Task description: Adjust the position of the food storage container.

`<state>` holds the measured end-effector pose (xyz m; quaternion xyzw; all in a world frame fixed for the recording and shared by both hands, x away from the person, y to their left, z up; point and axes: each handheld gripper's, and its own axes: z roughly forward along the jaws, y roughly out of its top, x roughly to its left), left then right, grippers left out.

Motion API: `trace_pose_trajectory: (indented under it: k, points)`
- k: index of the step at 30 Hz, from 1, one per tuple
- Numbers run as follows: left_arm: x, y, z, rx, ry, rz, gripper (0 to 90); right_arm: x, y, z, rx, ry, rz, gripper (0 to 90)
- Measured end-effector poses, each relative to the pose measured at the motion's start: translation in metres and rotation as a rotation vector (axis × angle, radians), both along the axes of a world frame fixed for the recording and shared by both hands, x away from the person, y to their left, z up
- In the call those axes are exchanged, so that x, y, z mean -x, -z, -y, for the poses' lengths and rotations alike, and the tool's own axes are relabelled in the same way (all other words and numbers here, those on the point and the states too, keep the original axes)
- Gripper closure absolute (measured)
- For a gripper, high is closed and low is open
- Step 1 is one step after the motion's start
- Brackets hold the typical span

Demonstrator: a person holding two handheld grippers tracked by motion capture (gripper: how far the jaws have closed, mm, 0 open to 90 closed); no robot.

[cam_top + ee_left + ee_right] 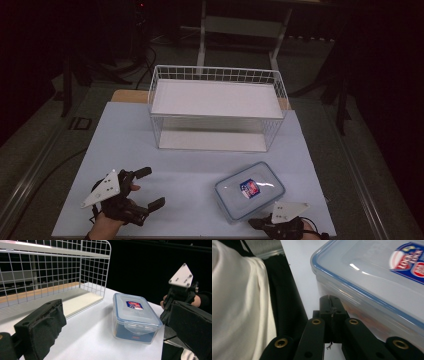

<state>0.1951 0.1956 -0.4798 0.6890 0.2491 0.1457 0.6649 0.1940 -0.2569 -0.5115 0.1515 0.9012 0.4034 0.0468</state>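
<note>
Dark floor and stands surround the white desk, which carries a wire basket toward its far edge. Near the front right corner lies a lidded plastic box, flat on the desk. At the front right edge, the right gripper sits just beside the box with its fingers pressed together on nothing. Near the front left corner, the left gripper has its fingers spread wide, empty.
</note>
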Motion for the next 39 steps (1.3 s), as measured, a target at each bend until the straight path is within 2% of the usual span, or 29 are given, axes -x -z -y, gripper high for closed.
trace_pose_trajectory:
  k: [6,19,22,25,39]
  points:
    - [0.000,0.000,0.000,-0.001,0.000,0.001,0.6,-0.004,0.003,-0.014,0.033,-0.013,0.015,90.0]
    - [-0.001,0.002,0.001,-0.009,0.005,-0.007,0.6,-0.022,0.007,-0.044,-0.004,-0.038,0.010,90.0]
    - [-0.001,0.002,0.002,-0.013,0.010,-0.009,0.5,-0.024,0.007,-0.049,-0.002,-0.012,0.030,90.0]
    - [-0.001,0.002,0.002,-0.014,0.010,-0.008,0.6,-0.029,0.007,-0.052,-0.011,0.003,0.020,90.0]
    - [-0.001,0.003,0.002,-0.027,0.012,-0.006,0.6,-0.041,0.009,-0.070,-0.015,0.030,0.044,90.0]
